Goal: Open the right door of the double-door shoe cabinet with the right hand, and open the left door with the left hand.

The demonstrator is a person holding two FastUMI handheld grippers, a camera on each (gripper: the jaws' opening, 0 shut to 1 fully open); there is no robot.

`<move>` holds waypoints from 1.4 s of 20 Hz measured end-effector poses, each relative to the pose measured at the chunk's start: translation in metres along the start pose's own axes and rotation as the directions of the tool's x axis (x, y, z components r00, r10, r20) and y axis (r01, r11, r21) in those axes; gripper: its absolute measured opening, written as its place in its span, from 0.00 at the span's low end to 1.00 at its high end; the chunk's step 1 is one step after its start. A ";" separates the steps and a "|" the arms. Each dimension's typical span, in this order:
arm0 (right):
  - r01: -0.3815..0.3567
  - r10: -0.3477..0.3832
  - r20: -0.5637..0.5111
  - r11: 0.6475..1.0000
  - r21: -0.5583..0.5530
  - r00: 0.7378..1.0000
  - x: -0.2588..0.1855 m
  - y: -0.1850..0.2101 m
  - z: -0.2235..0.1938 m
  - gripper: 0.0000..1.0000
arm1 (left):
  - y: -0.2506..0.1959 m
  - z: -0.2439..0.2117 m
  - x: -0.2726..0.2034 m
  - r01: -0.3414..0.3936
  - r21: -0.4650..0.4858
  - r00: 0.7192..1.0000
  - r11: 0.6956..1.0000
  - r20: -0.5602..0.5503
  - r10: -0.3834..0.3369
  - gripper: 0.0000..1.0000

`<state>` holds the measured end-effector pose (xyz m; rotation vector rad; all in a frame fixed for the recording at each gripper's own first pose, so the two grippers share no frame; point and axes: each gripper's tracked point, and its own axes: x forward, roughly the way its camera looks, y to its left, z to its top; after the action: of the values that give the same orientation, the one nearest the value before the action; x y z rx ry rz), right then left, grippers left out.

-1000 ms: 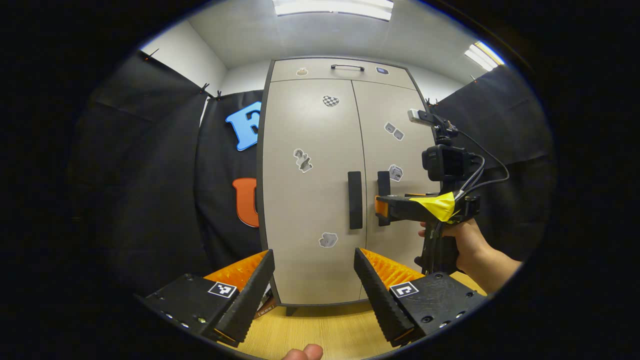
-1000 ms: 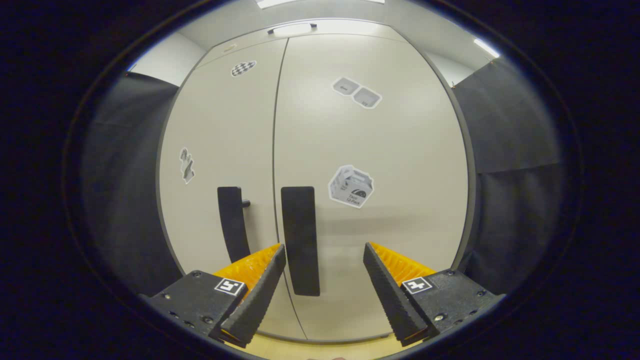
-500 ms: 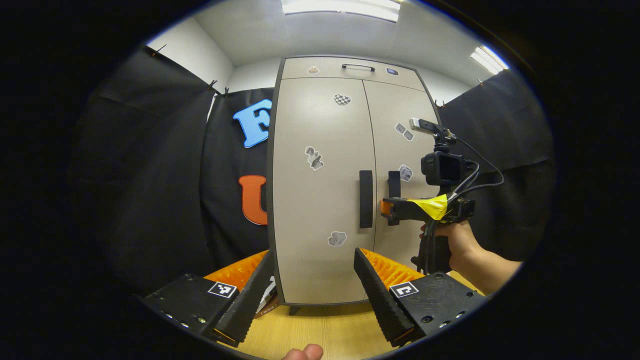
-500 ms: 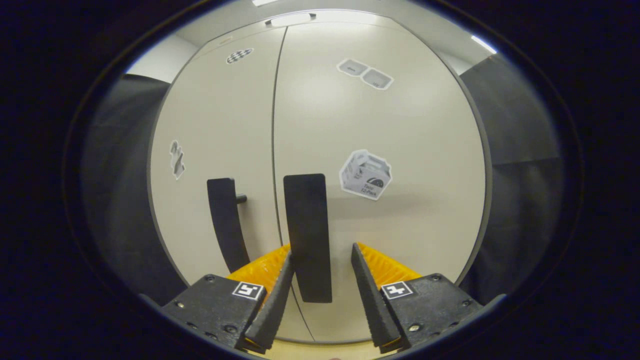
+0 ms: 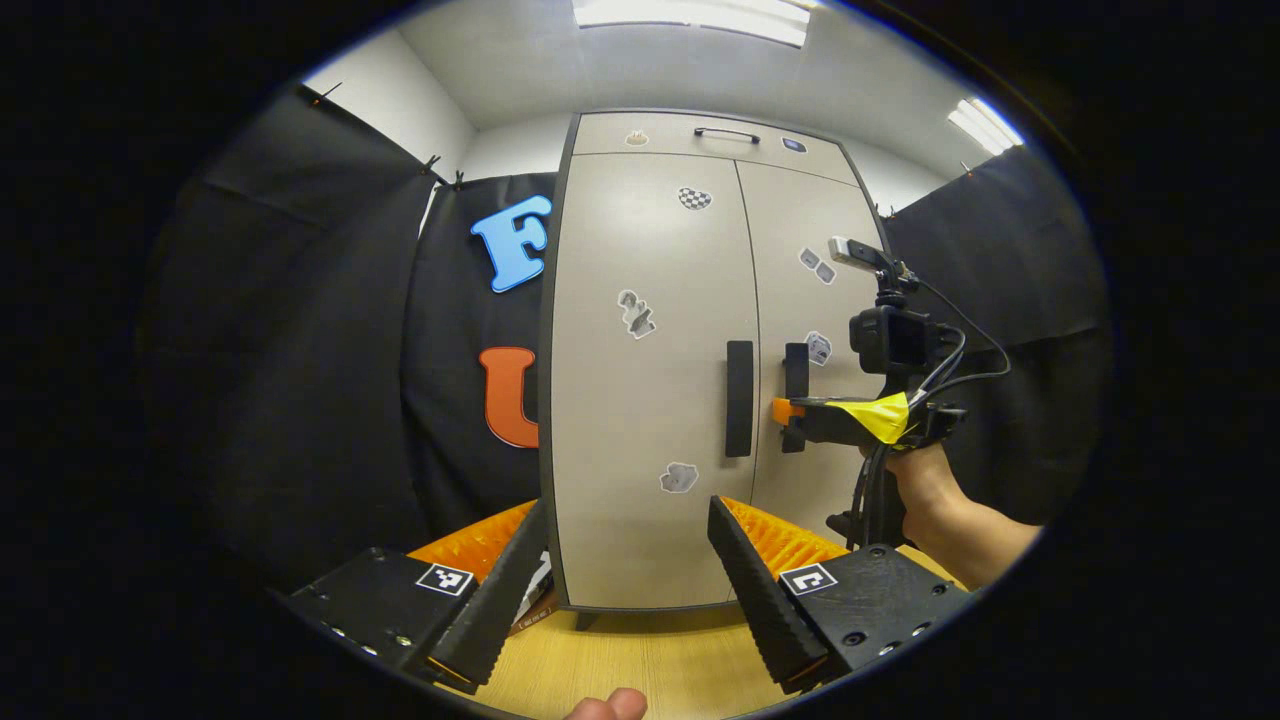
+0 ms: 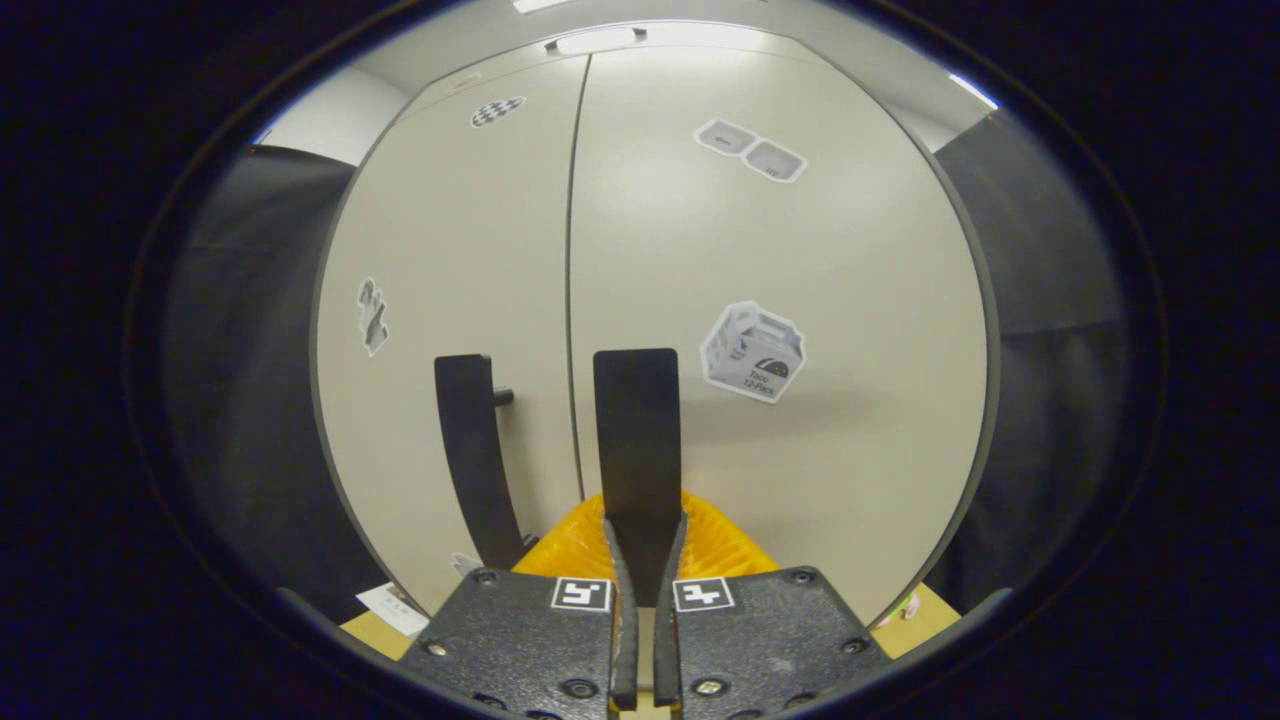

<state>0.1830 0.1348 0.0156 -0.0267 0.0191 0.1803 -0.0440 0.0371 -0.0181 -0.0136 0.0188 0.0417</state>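
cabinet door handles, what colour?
Black door handles, clearest in the right gripper view.

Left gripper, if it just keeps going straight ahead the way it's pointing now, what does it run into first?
Most likely the left door of the shoe cabinet. The open left gripper frames that door's lower panel, left of the left door handle, with nothing between. Depth is hard to judge, but the door looks well ahead.

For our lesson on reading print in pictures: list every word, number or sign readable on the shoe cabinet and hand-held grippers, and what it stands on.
No text reads surely.
Box sticker on the right door: small print, too blurred.
Twin stickers above it: print too small.
Stickers on the left door: pictures, no words.
Square markers on the right hand-held gripper: patterns, no words.
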 end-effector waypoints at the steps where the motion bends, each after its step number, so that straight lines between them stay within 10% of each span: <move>1: 0.002 -0.002 0.000 1.000 -0.002 1.000 0.000 0.000 0.000 0.09 | 0.000 -0.001 0.000 0.000 -0.003 1.000 1.000 -0.004 0.000 0.95; 19: -0.168 0.168 -0.018 0.985 -0.025 0.986 -0.109 -0.028 -0.005 0.09 | -0.010 0.007 -0.022 -0.005 0.027 1.000 1.000 0.019 0.005 0.96; 28: -0.140 0.139 -0.016 0.989 -0.046 0.990 -0.173 -0.084 -0.005 0.08 | -0.002 0.006 -0.018 -0.032 0.018 0.999 0.999 0.026 0.032 0.96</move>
<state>0.0276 0.0205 0.0165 -0.0731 0.0298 0.3207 -0.0616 0.0347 -0.0118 0.0061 -0.0059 0.0736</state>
